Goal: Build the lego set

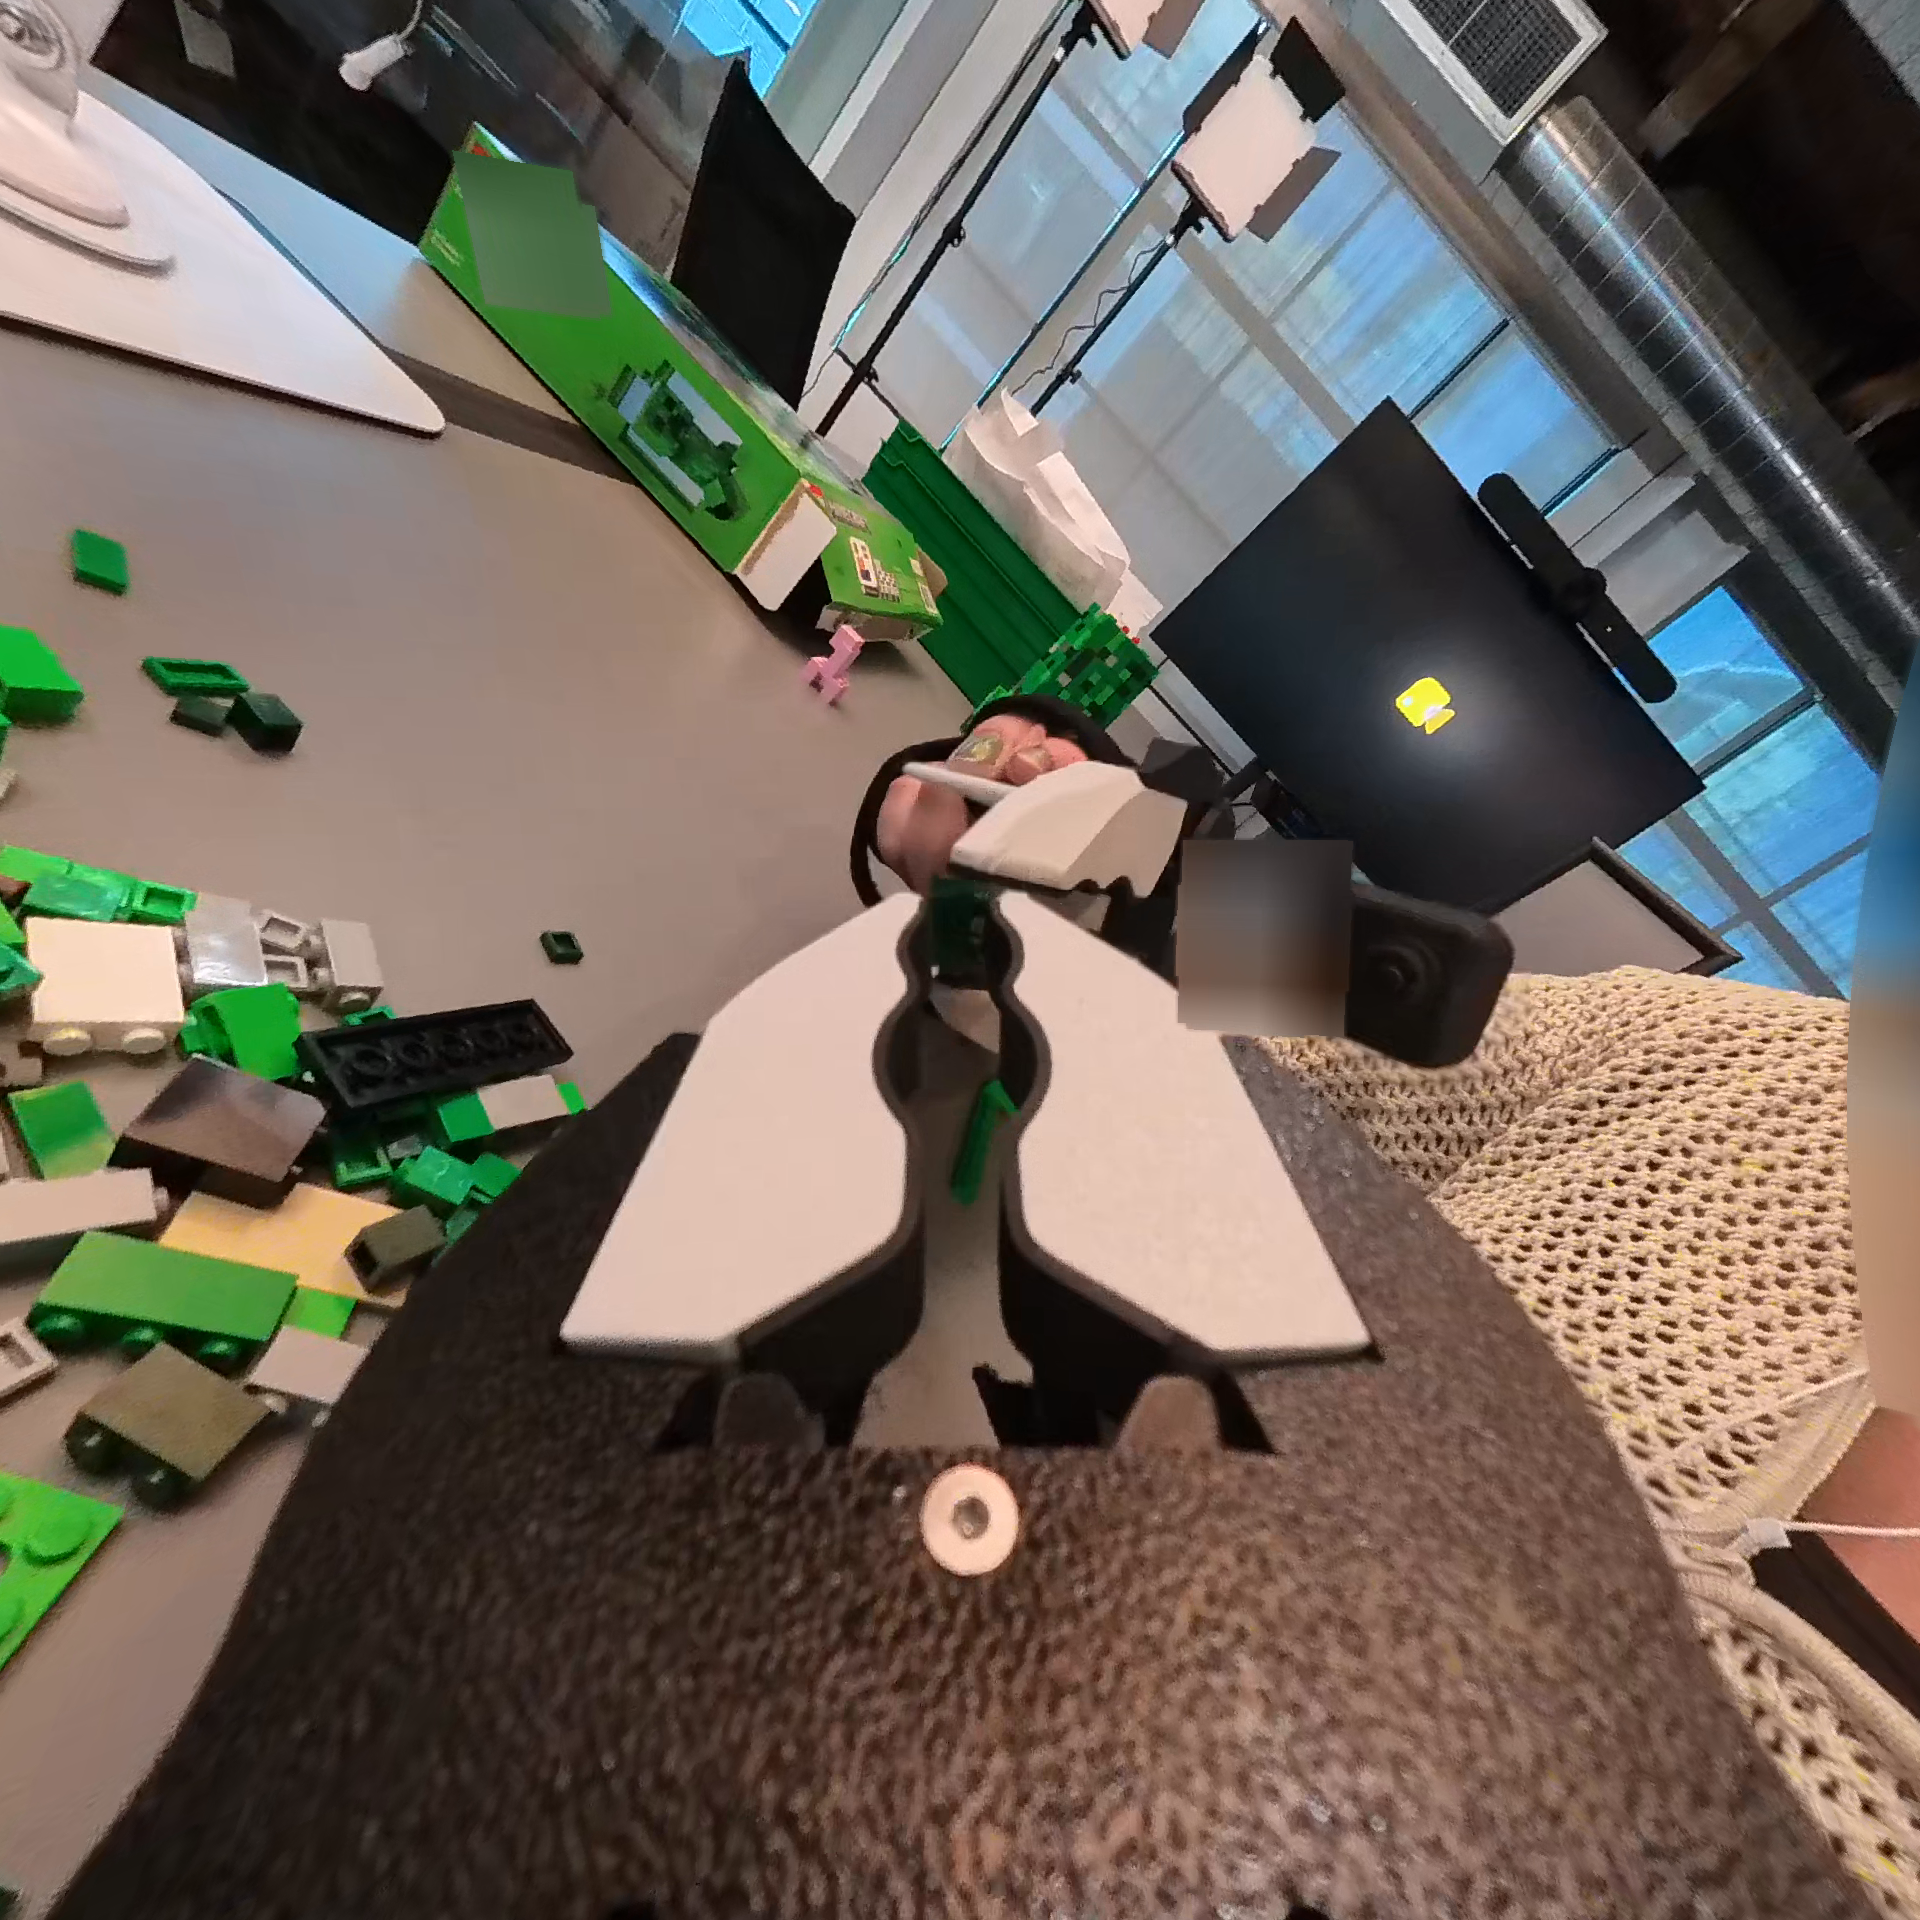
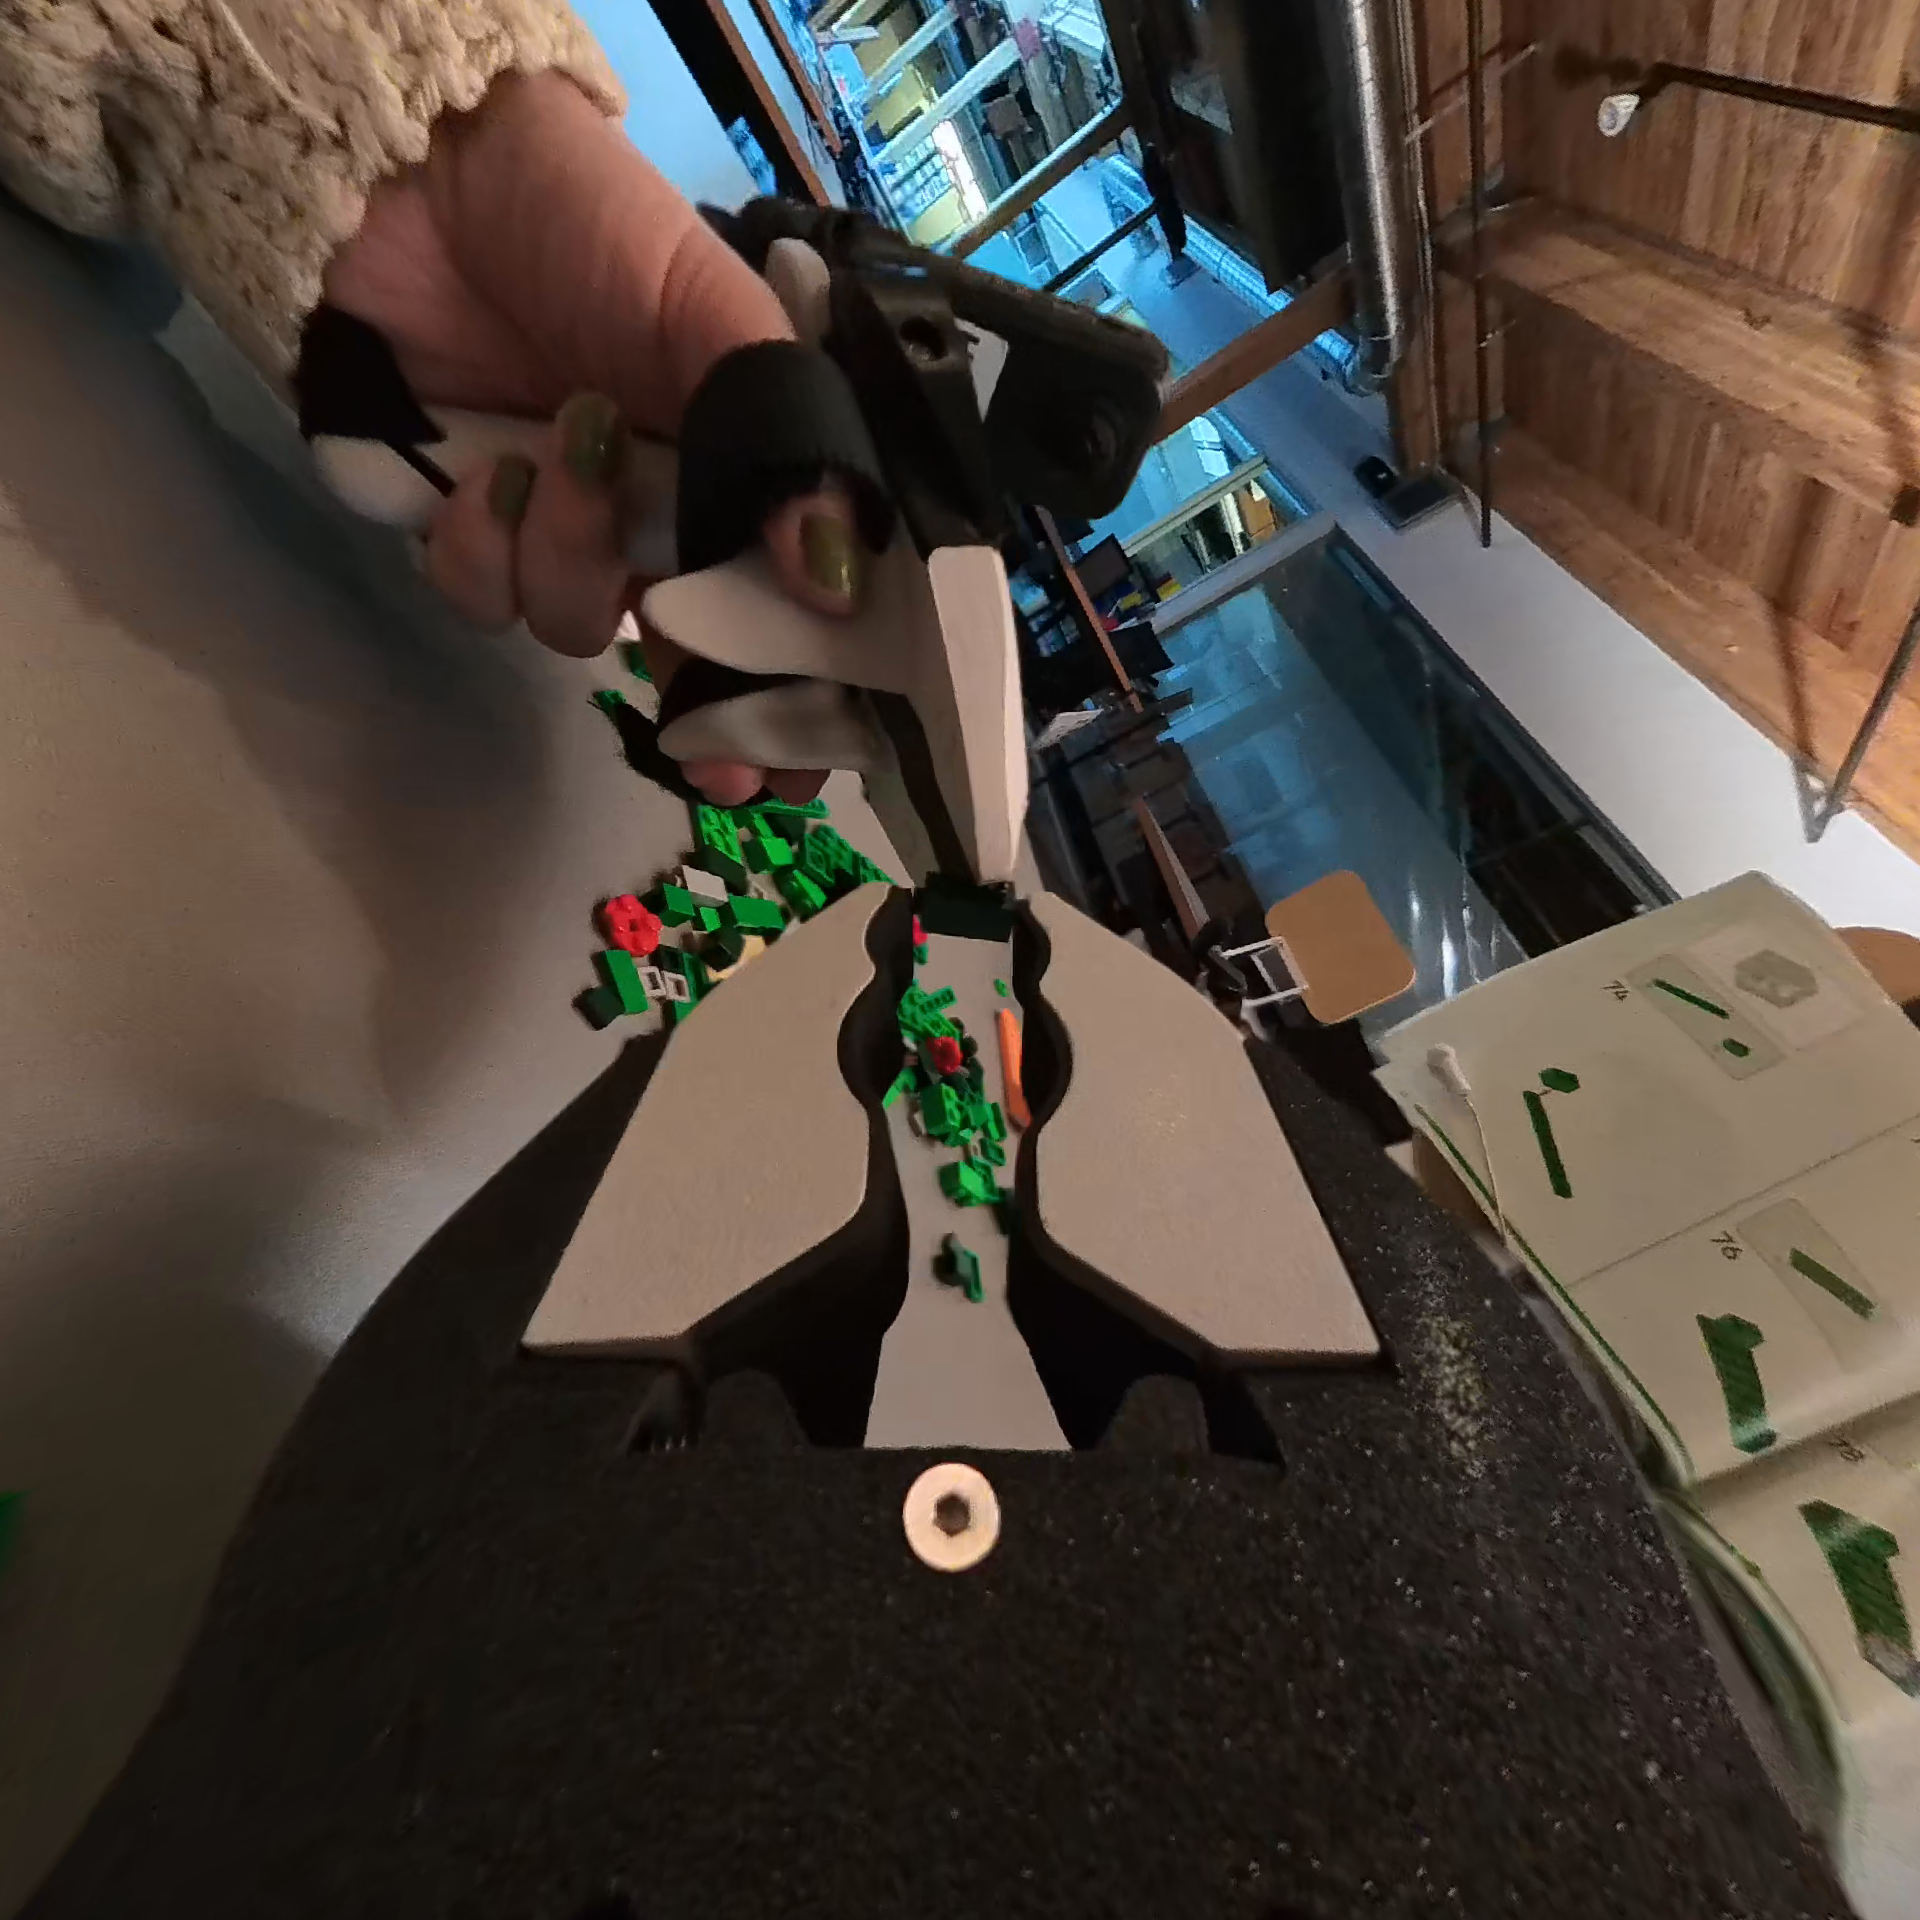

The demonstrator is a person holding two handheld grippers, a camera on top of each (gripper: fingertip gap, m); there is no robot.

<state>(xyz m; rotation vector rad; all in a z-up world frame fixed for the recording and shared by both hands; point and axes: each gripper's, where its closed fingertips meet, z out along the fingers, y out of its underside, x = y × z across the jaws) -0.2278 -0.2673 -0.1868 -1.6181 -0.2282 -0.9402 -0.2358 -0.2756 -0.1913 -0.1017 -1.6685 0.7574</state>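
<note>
Item: dark green lego piece (image 2: 964, 908), held in mid-air above the bench (image 1: 499, 727); we clench our right gripper (image 2: 962, 902) on it, while our left gripper (image 1: 961, 920) nips a green piece at its tips, both raised and meeting tip to tip, presumably to press parts together; loose bricks (image 1: 197, 1174) lie below

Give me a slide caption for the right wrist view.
Two grippers meet tip to tip on a dark green brick above scattered bricks, instruction booklet alongside.
</note>
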